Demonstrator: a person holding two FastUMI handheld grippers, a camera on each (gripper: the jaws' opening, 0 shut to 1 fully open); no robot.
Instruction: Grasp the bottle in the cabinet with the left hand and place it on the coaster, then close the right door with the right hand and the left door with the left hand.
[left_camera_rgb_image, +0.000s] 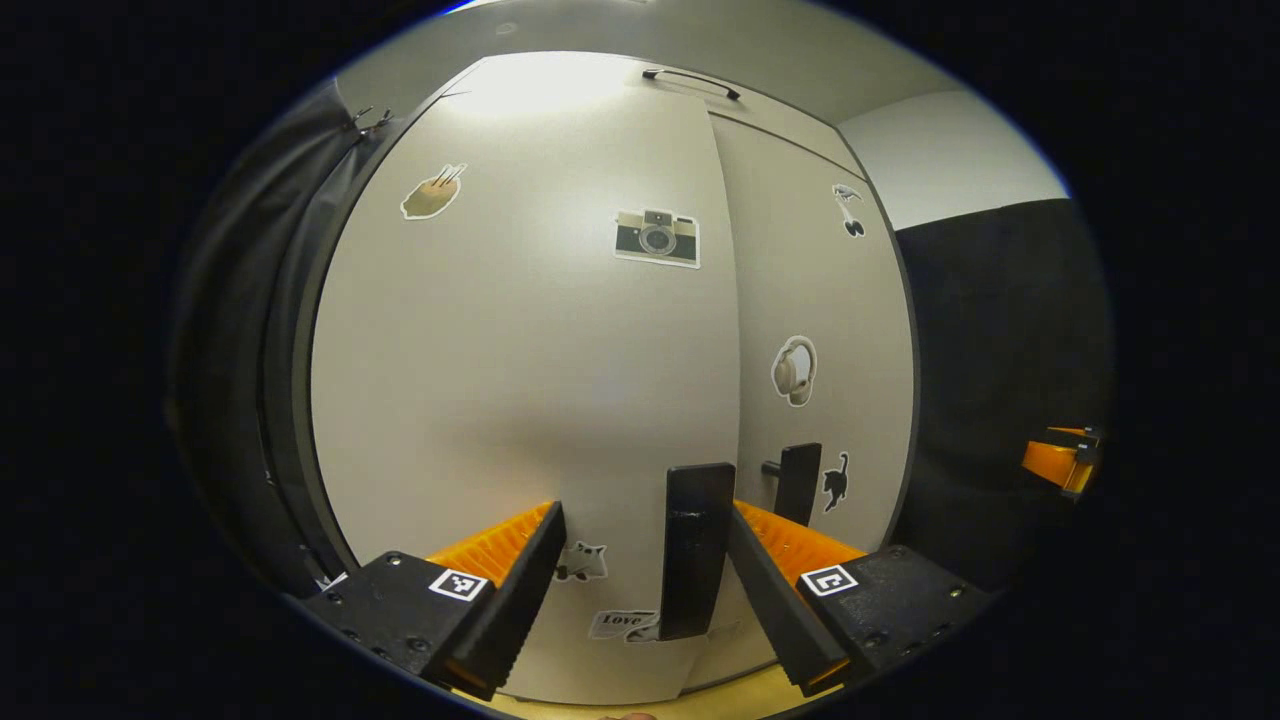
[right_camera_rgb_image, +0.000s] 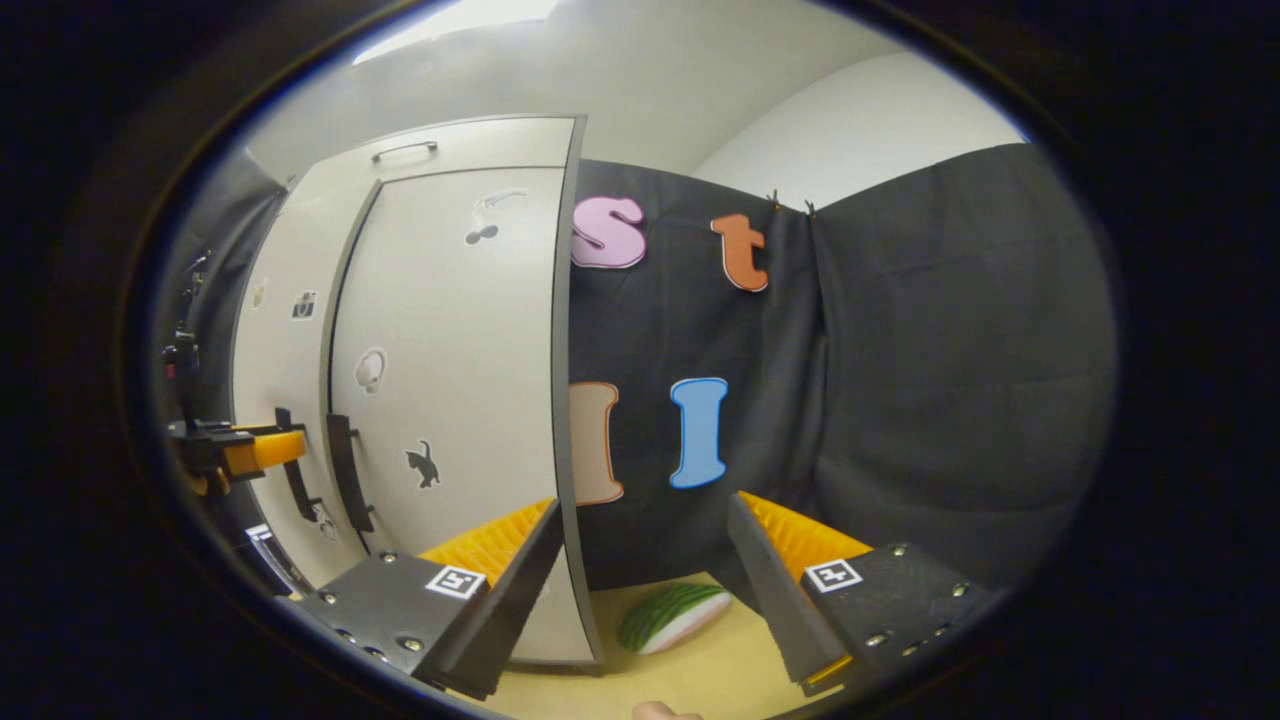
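Note:
The pale cabinet fills the left gripper view, with its left door (left_camera_rgb_image: 520, 330) carrying a camera sticker and its right door (left_camera_rgb_image: 820, 300) a headphone sticker. My left gripper (left_camera_rgb_image: 643, 512) is open right in front of the left door. That door's black handle (left_camera_rgb_image: 695, 550) stands between the fingers, nearer the right one, and neither finger presses on it. The right door's handle (left_camera_rgb_image: 797, 485) is just beyond. Both doors (right_camera_rgb_image: 440, 360) look shut or nearly so in the right gripper view. My right gripper (right_camera_rgb_image: 645, 505) is open and holds nothing, off the cabinet's right corner.
A watermelon slice (right_camera_rgb_image: 672, 615) lies on the wooden tabletop (right_camera_rgb_image: 690, 670) beside the cabinet's right side. The black cloth wall (right_camera_rgb_image: 900, 400) stands behind it. The left gripper (right_camera_rgb_image: 245, 450) appears at the handles, and the right gripper (left_camera_rgb_image: 1060, 462) at the far right edge.

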